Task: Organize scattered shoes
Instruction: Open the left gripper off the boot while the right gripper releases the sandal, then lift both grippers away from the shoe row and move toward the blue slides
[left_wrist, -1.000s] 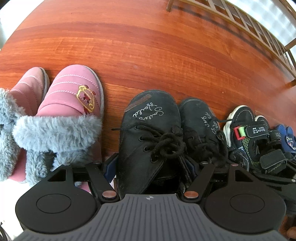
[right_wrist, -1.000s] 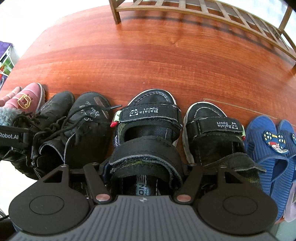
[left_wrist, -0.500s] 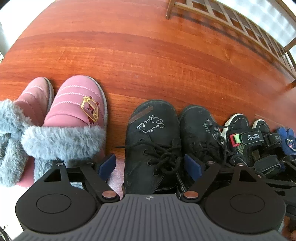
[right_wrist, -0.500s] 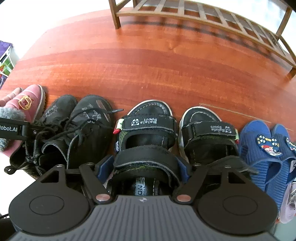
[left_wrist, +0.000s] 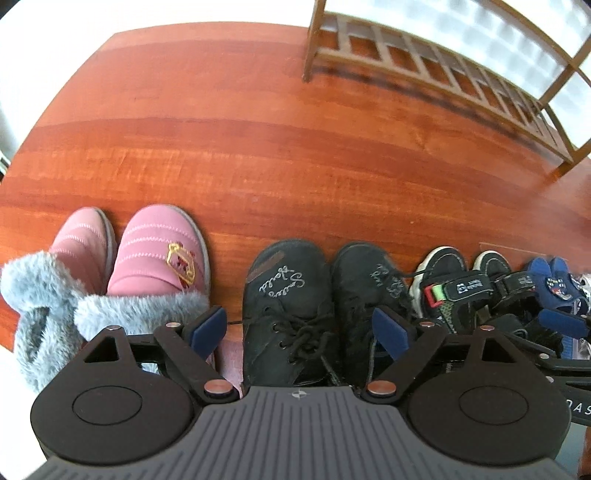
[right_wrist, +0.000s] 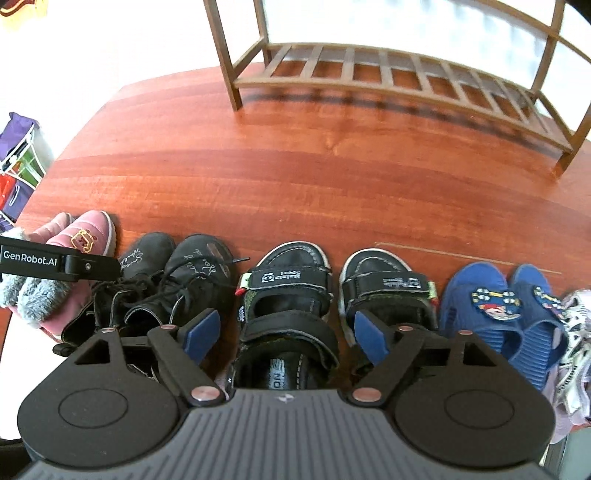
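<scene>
Shoes stand in a row, toes away from me, on the red wooden floor. My left gripper is open above the left black lace-up shoe, its blue pads clear of the shoe's sides. The second black shoe stands right of it, the pink fur-lined slippers to the left. My right gripper hovers over the left black strap sandal; its jaws are opening and the pads stand off the sandal. The other sandal sits beside it.
Blue cartoon slippers and a white shoe close the row's right end. A wooden slatted shoe rack stands at the far side of the floor. Coloured bags lie at the left. The left gripper's body crosses the pink slippers.
Both grippers have let go of their shoes, widened and risen. The black shoe and the sandal stay on the floor in the row, and more of the rack shows.
</scene>
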